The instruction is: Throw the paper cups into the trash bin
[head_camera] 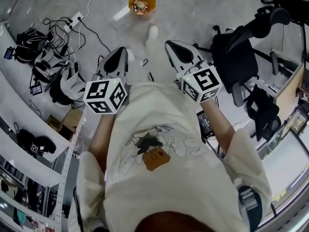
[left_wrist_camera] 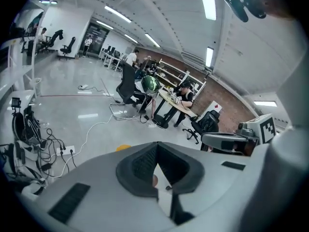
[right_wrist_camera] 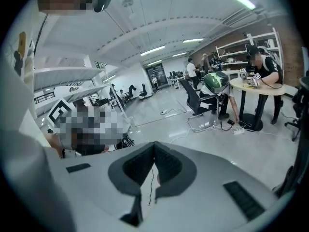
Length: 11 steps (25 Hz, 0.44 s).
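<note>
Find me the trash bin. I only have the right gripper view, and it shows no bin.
Observer: The head view has it. The orange trash bin stands on the floor ahead of the person.
Operator: Check what's in it.
Observer: Small light things lie inside, but they are too small to tell whether they are cups.
Operator: Report the left gripper.
Observer: The left gripper has its jaws together with nothing between them.

The grey floor (head_camera: 203, 4) carries an orange trash bin (head_camera: 142, 2), a cabled power strip (head_camera: 76, 19) and a black office chair (head_camera: 236, 52).
</note>
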Tool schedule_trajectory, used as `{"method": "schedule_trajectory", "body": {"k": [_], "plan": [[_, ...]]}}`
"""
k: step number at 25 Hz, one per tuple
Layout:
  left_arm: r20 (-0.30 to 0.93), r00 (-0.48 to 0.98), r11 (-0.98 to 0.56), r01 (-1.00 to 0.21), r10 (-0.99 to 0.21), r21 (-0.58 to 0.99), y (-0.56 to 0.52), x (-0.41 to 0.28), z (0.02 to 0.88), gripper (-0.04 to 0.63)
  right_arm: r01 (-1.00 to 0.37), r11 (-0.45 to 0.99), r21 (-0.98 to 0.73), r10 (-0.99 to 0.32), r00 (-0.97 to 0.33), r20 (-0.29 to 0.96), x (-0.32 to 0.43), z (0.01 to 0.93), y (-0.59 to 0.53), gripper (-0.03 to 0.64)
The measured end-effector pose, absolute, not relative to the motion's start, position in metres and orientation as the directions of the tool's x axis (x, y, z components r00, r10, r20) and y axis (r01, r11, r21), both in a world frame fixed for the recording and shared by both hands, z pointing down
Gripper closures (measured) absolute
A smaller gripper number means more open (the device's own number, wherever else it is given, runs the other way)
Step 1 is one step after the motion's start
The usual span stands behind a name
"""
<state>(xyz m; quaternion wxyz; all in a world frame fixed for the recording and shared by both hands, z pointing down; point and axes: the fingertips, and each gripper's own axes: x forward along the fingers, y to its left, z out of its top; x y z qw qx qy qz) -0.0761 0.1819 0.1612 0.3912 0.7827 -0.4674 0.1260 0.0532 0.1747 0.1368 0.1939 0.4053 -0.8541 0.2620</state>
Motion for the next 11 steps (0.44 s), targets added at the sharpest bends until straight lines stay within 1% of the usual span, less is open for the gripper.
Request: {"method": "schedule_trajectory", "body": {"k": [3, 6, 11], "plan": [[0.543, 0.549, -0.281, -0.819, -0.636, 0.500, 0.206, -0.087, 0.146, 0.589, -0.808, 0.513, -0.290, -0.618, -0.582, 0.528, 0.044, 0.122, 0.199, 0.611], [0.527, 0.565, -0.287, -0.806, -0.635, 0.518, 0.231, -0.090, 0.133, 0.589, -0.801, 0.525, -0.288, -0.618, -0.592, 0.518, 0.036, 0.112, 0.217, 0.611], [0.502, 0.607, -0.338, -0.780, -0.617, 0.527, 0.260, -0.068, 0.109, 0.589, -0.798, 0.520, -0.304, -0.612, -0.597, 0.519, 0.038, 0.111, 0.238, 0.611]]}}
